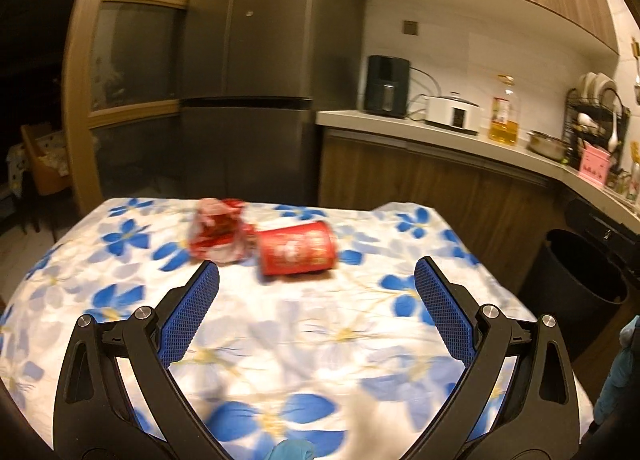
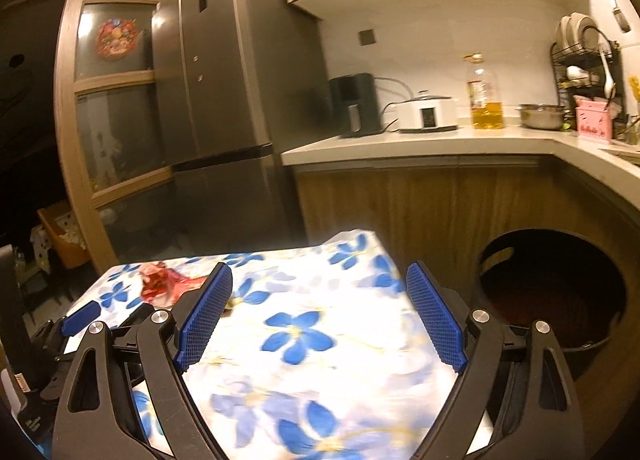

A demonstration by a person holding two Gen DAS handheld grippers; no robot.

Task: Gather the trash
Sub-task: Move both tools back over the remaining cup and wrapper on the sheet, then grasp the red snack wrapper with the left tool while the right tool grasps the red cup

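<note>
Home kitchen, as far as I see. Tall grey fridge (image 2: 224, 72) against back wall. L-shaped counter (image 2: 420, 144) over wood cabinets (image 1: 420, 184), more cabinets overhead. On counter I spot air fryer (image 2: 354, 104), white cooker (image 2: 426, 110), oil bottle (image 2: 486, 94), steel pot (image 2: 540, 116), dish rack (image 2: 584, 56) with plates. Black bin (image 2: 556, 296) on floor beside floral-cloth table (image 2: 320, 332).

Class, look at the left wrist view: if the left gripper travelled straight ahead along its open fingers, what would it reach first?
Probably the red can, lying on its side on the floral tablecloth. The left gripper is open and lined up roughly with it; the crumpled red wrapper sits just left of that line. Depth is uncertain.
</note>
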